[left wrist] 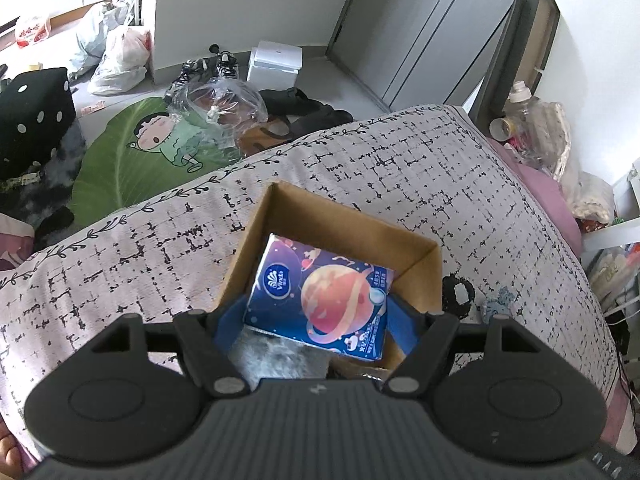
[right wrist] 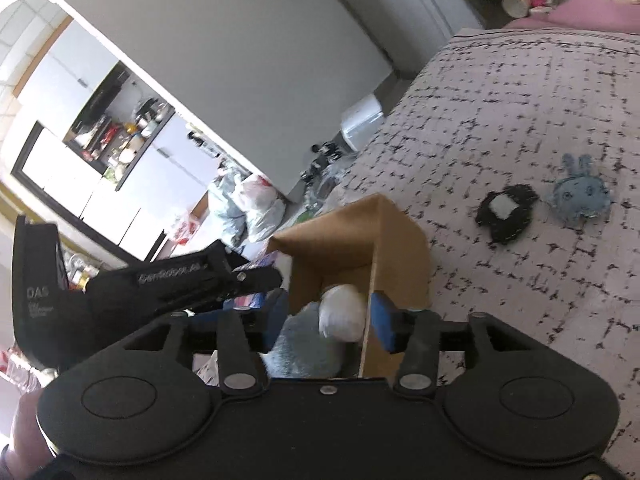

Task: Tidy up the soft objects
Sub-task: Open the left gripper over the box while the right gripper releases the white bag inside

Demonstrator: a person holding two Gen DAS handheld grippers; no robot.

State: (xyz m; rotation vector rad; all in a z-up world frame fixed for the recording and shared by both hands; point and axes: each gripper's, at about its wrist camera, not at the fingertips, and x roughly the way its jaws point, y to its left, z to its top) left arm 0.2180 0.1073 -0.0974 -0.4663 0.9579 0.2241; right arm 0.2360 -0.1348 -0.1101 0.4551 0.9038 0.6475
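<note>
Tissue pack (left wrist: pixel 320 300) clamped between left gripper (left wrist: pixel 316 320) pads, over the cardboard box (left wrist: pixel 344 224) on the bedspread (left wrist: pixel 400 168). Lower flat, clear the box walls, then release. Right gripper (right wrist: pixel 326 316) jaws part-open around, not pressing, the grey plush (right wrist: pixel 304 348) in the box. Readable: "Vinda" on the pack.

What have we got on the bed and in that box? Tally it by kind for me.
Box: 1
Tissue pack: 1
Grey plush, counting the white lump on it as part of it: 1
Flat patches: 2, a black patch and a blue bunny patch
Total: 5
</note>
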